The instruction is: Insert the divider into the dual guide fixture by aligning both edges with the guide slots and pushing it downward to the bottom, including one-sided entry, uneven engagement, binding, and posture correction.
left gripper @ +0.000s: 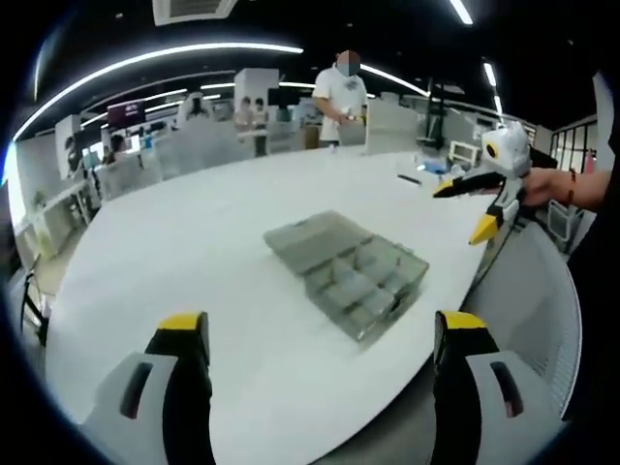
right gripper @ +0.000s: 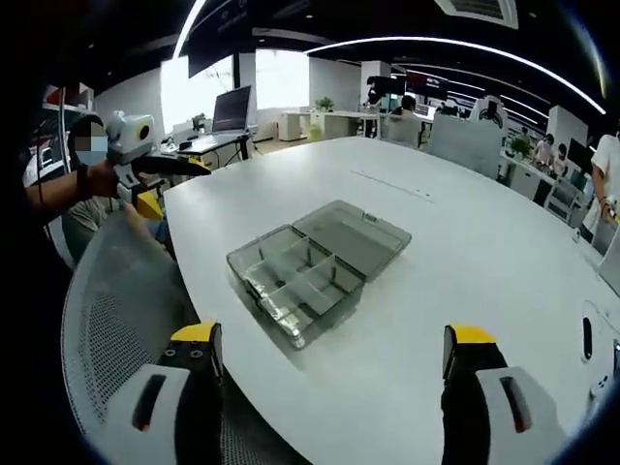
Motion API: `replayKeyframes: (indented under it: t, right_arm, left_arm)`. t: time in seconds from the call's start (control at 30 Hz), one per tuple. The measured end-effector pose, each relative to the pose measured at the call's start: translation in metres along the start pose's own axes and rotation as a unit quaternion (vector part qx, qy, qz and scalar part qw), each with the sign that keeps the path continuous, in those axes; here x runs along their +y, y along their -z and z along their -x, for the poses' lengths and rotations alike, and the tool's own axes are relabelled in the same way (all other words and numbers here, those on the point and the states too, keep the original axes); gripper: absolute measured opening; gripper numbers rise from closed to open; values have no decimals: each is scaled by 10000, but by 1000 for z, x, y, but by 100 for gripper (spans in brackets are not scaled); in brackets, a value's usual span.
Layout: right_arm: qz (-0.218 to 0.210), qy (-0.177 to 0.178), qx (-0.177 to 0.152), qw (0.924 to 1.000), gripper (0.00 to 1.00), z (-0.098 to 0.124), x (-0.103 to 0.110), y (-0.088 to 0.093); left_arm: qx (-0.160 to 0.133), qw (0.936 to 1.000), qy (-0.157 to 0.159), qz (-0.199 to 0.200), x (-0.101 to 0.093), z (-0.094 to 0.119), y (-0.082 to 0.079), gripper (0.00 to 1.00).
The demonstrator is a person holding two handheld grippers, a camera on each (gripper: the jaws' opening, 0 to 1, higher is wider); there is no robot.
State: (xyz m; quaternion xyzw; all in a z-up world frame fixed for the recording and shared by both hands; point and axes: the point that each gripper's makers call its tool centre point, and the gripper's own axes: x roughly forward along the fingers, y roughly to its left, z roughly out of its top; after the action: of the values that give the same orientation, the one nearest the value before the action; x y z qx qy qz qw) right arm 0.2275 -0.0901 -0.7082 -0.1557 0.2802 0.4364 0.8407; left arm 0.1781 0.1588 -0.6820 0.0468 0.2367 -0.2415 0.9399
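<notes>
A clear grey compartment box (left gripper: 354, 266) lies on the white table (left gripper: 194, 252) with its lid folded open and flat behind it. Thin dividers stand between its compartments (right gripper: 291, 276); I cannot tell a loose one apart. My left gripper (left gripper: 322, 329) hovers open and empty, short of the box near the table edge. It also appears at the left of the right gripper view (right gripper: 160, 179), held by a hand. My right gripper (right gripper: 334, 339) is open and empty too, off the table's edge. In the left gripper view it sits at the right (left gripper: 475, 203), jaws spread.
A grey mesh chair (right gripper: 116, 320) stands at the table edge beside me. A thin black item (left gripper: 408, 179) lies far across the table, and small dark items (right gripper: 586, 339) lie near its right edge. A person (left gripper: 341, 97) stands beyond the table among desks.
</notes>
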Motion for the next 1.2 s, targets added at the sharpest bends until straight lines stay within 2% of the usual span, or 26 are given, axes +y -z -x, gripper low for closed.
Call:
replayKeyframes:
  t: [0.6,1.2]
  right_arm:
    - [-169,19,-11,9999,96,6,-2,1]
    - [-129,-81,-29,9999,97,5,3,-1]
  left_arm:
    - [96,9999,37,-30,-6,2,3,99]
    - [-46,10000,16,19,-6,-2,-4,99]
